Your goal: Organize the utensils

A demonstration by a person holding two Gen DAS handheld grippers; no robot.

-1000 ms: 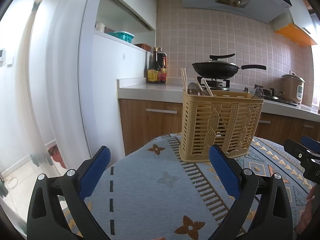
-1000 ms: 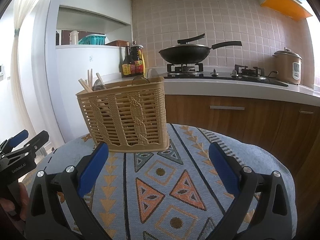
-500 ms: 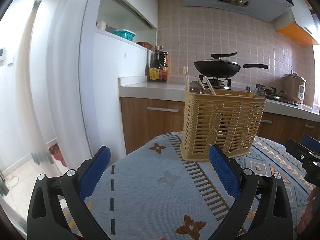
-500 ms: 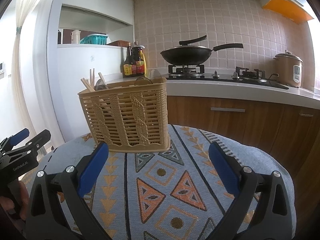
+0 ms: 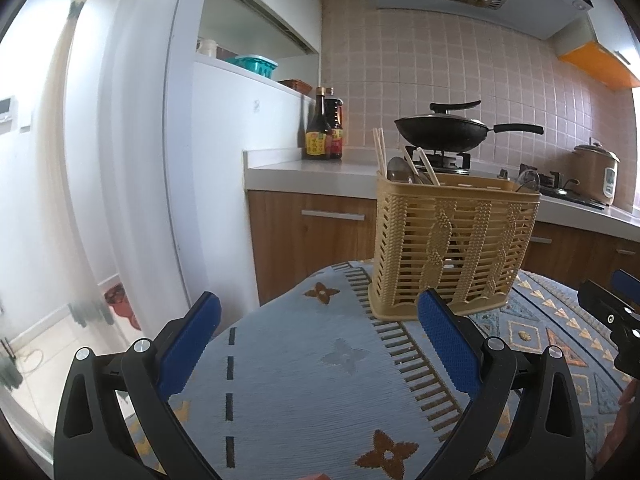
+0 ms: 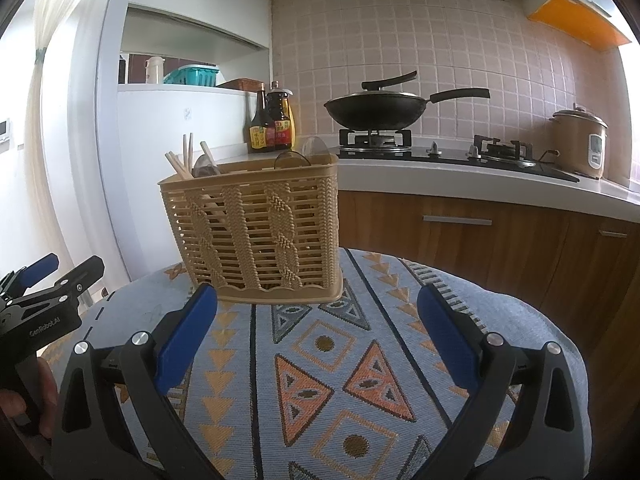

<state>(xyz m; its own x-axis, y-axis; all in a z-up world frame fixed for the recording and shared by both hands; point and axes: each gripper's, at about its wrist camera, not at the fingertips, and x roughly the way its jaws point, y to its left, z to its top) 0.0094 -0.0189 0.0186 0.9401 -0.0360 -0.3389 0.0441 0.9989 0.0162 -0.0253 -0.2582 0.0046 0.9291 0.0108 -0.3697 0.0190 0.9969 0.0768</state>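
Observation:
A tan woven plastic utensil basket (image 5: 452,248) stands upright on the patterned blue tablecloth (image 5: 304,376); it also shows in the right wrist view (image 6: 260,228). Wooden chopsticks (image 5: 380,152) and metal spoons (image 5: 398,170) stick out of its left end, and chopsticks (image 6: 184,160) show there in the right wrist view too. My left gripper (image 5: 318,312) is open and empty, in front and left of the basket. My right gripper (image 6: 318,312) is open and empty, just in front of the basket.
The table's far edge lies just behind the basket. Beyond it is a kitchen counter (image 6: 480,176) with a black wok (image 6: 380,108) on the stove, sauce bottles (image 6: 272,124) and a rice cooker (image 6: 580,140). A white partition wall (image 5: 132,140) stands at left.
Both grippers have tilted or risen slightly, so the basket sits a little lower in the views. Both stay open and empty. The basket has not moved.

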